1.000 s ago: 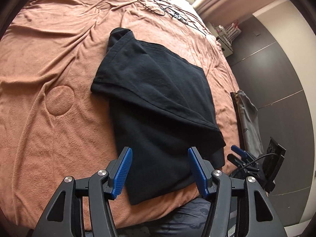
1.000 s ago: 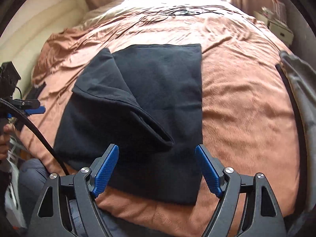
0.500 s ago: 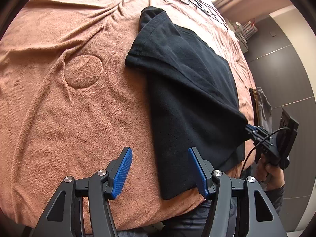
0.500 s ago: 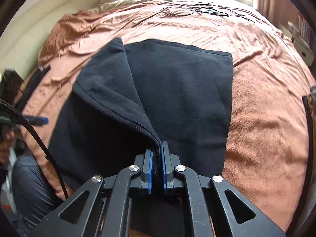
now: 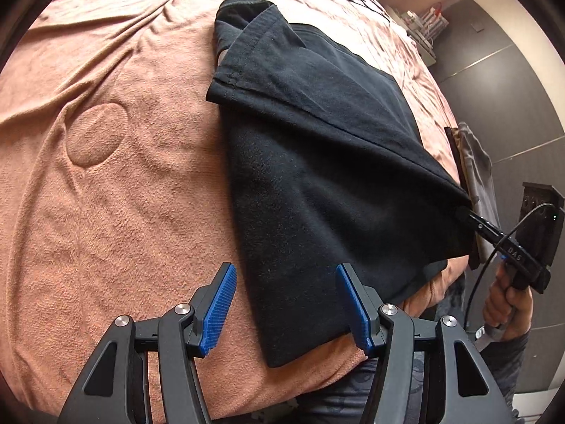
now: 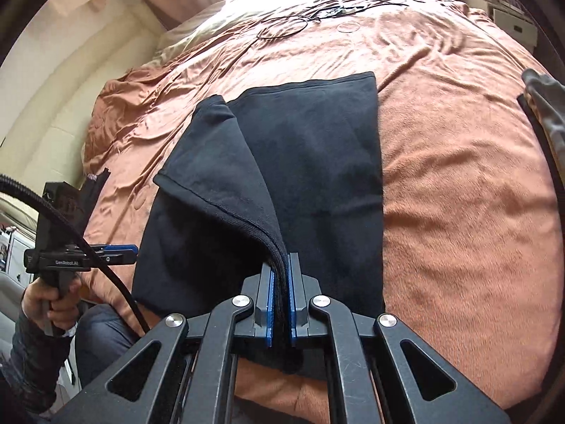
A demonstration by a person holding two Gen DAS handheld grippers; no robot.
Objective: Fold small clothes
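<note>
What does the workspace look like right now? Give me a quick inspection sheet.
Surface: bed with a rumpled brown blanket.
Job's things: black T-shirt, partly folded, one corner lifted.
Clutter: grey garment at the bed's edge.
Grippers: right gripper shut on the T-shirt's lifted corner; left gripper open, its jaws on either side of the shirt's near edge, not pressing it.
Cables: loose black wires at the far end of the bed; black cable running from the left gripper.
Surroundings: cream wall; dark panels.

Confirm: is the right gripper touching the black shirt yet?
Touching. The right wrist view shows the right gripper shut on a lifted fold of the black shirt, fabric pinched between both blue pads.
</note>
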